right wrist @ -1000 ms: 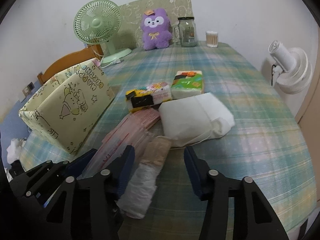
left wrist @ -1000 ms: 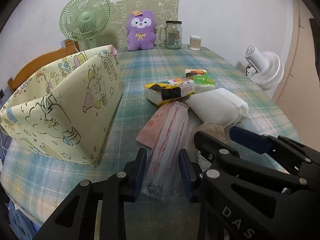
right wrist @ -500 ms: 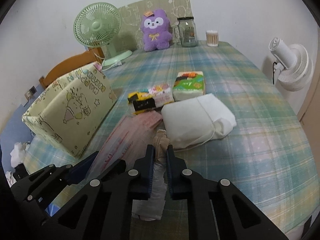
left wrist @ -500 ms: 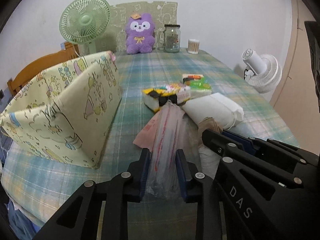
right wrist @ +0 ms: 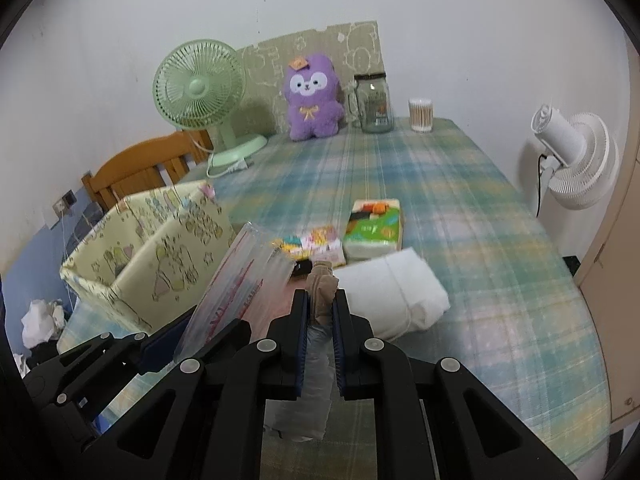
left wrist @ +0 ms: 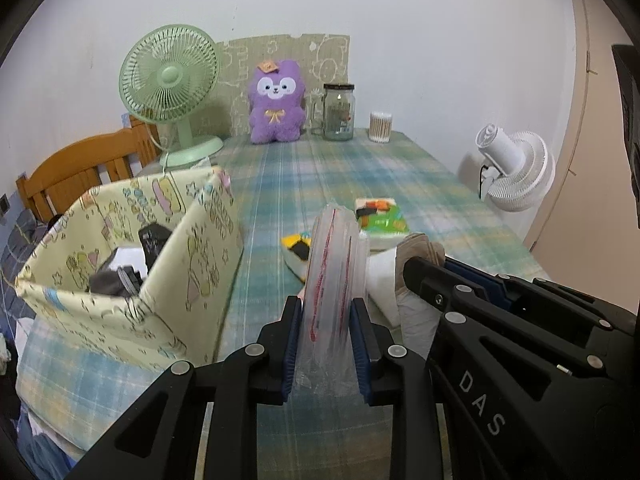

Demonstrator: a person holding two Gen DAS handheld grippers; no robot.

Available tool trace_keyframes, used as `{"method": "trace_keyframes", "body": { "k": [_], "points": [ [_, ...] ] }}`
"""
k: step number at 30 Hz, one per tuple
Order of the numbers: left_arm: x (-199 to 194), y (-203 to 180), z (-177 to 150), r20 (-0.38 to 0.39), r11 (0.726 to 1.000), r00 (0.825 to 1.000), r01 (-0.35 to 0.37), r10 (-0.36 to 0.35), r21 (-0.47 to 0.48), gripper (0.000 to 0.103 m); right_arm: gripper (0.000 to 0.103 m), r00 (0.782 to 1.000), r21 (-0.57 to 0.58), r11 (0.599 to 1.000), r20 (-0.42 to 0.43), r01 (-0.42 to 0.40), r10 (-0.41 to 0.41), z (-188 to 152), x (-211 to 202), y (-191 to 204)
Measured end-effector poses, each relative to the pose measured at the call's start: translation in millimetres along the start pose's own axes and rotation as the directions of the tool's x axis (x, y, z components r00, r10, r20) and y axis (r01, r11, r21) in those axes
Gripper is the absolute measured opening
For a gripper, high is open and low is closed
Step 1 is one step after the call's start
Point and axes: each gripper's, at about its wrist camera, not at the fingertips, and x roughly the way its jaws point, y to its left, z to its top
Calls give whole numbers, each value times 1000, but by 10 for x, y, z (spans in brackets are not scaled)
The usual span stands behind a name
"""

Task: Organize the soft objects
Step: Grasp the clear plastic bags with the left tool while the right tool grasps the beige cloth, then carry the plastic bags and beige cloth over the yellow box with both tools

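Observation:
My left gripper point(left wrist: 325, 322) is shut on a clear plastic packet with red print point(left wrist: 334, 264), held up off the table; the packet also shows in the right wrist view point(right wrist: 240, 276). My right gripper point(right wrist: 320, 320) is shut on a bagged roll of beige fabric point(right wrist: 322, 296), lifted beside the left one; the roll also shows in the left wrist view point(left wrist: 420, 246). A yellow cartoon-print fabric box point(left wrist: 132, 264) stands at the left with dark items inside. A white folded bundle point(right wrist: 394, 292) and two tissue packs point(right wrist: 374, 226) point(right wrist: 316, 246) lie on the plaid tablecloth.
At the table's far end stand a green desk fan point(left wrist: 172, 80), a purple plush toy point(left wrist: 276, 108), a glass jar point(left wrist: 339, 111) and a cotton-swab pot point(left wrist: 380, 127). A white fan point(left wrist: 516, 168) is off the right edge. A wooden chair point(left wrist: 80, 172) is at the left.
Both grippers closed on their items and lifted them off the table: the left raised the clear packet upright, the right raised the beige roll. The box's inside has come into view.

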Motion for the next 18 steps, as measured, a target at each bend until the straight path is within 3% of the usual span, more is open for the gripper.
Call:
{"method": "trace_keyframes", "body": {
  "k": [18],
  "points": [
    [-314, 76, 460, 76, 1000, 997, 13, -13, 1, 24, 14, 996, -26, 1000, 94, -5, 7, 466, -320, 151]
  ]
}}
